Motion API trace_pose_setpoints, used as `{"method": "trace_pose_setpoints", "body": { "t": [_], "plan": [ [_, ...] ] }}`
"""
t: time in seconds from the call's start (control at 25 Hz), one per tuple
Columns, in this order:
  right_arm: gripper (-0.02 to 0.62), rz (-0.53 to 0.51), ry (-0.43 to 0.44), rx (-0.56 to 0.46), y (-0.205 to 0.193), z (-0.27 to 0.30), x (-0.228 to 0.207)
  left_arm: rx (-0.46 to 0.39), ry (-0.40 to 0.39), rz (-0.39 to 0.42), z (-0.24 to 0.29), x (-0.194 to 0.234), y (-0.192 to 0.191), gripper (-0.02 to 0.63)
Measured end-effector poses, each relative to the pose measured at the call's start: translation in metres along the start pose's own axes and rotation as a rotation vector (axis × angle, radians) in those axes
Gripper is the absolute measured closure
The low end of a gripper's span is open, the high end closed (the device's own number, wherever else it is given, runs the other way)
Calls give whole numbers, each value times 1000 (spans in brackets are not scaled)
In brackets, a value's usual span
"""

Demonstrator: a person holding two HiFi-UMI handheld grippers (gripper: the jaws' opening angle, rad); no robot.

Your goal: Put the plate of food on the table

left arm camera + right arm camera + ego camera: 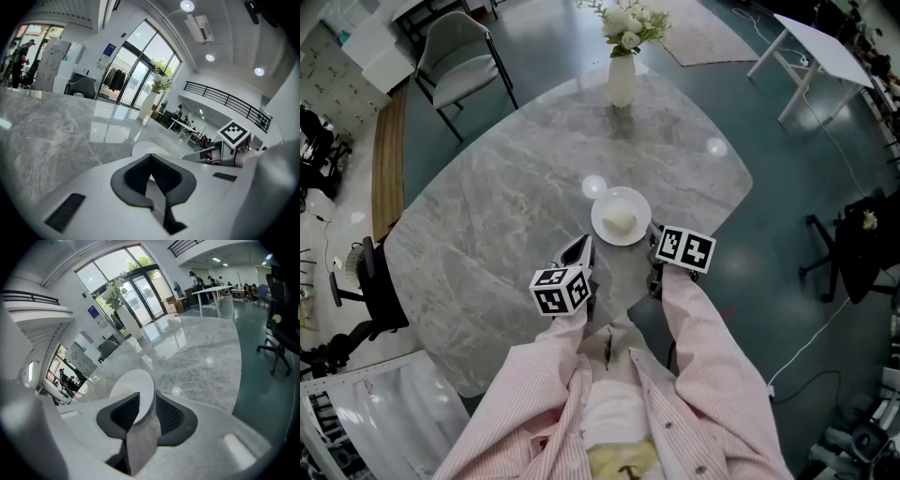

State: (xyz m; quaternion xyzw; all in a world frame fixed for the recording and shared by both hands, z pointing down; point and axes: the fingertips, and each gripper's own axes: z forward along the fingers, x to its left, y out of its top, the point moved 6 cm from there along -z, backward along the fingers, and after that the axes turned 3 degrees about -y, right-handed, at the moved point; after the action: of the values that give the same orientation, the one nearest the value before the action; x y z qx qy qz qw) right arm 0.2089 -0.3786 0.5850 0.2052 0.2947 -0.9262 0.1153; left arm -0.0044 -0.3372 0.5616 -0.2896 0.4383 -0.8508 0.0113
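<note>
Bright daylight pours through tall windows (140, 65) far ahead of the left gripper (151, 164), and ceiling lamps (187, 5) shine above it. Round glare spots (594, 186) lie on the polished table (487, 216) ahead of it. Both gripper views bulge and darken at the corners, and the casing nearest each lens is soft.

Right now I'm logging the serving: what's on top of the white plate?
One pale, rounded piece of food sits near the middle of the plate. The plate's surface beneath it is covered; the rest of the plate looks bare.
</note>
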Motion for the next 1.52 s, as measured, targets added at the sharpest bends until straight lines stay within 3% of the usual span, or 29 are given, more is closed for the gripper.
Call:
{"method": "trace_pose_setpoints", "body": {
  "t": [0.32,0.6,1.16,1.52],
  "plan": [
    [588,-94,98,-105,11,-43,15,-52,-62,89,-21,-14,22,609],
    [589,-186,239,-214,18,-76,35,-142,-79,193,-44,-28,44,609],
    [590,-268,377,-408,23,-119,42,-281,-76,345,-75,-50,73,609],
    [591,-296,403,-509,31,-136,43,-337,-34,340,-85,-46,82,609]
  ]
}}
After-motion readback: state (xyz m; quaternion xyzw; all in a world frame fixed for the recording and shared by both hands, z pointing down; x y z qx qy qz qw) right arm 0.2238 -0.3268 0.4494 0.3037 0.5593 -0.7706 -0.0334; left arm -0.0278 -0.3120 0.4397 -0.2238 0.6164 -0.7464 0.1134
